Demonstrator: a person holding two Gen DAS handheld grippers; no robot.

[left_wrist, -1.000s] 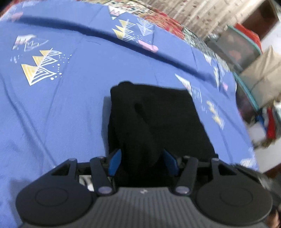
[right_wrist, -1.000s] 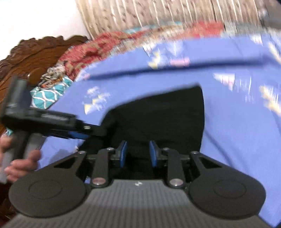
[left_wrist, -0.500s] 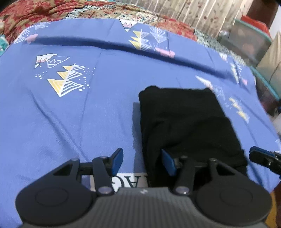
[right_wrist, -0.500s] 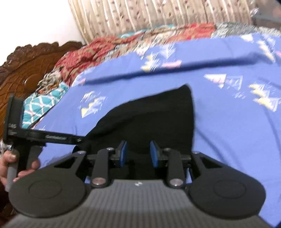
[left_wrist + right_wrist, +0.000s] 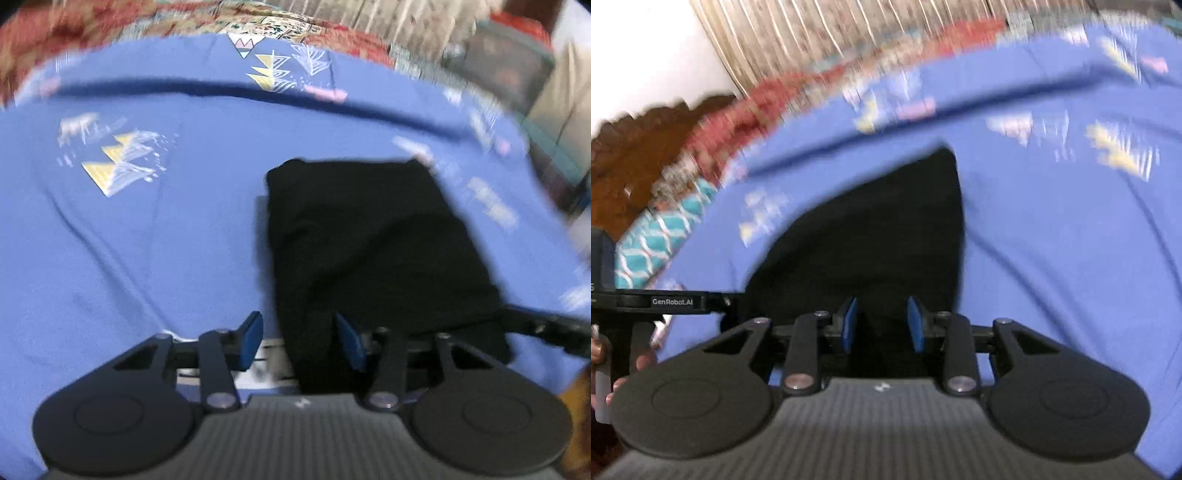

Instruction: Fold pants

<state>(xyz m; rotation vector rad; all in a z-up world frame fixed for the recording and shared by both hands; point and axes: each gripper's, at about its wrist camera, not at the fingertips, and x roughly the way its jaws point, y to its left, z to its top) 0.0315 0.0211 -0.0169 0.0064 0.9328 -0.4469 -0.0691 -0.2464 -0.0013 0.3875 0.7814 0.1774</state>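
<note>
The black pants (image 5: 373, 251) now lie folded into a compact rectangle on the blue bedsheet (image 5: 147, 236); a second ago the left gripper (image 5: 299, 338) straddled a raised fold, and now only their near edge sits between its fingers, which stand apart. The right gripper (image 5: 881, 325), tilted downward, hovers over the near end, fingers apart, nothing clamped, so folding looks nearly done

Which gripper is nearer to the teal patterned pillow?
Left. The left gripper sits just below the teal pillow; the right gripper is further right, over the black pants.
</note>
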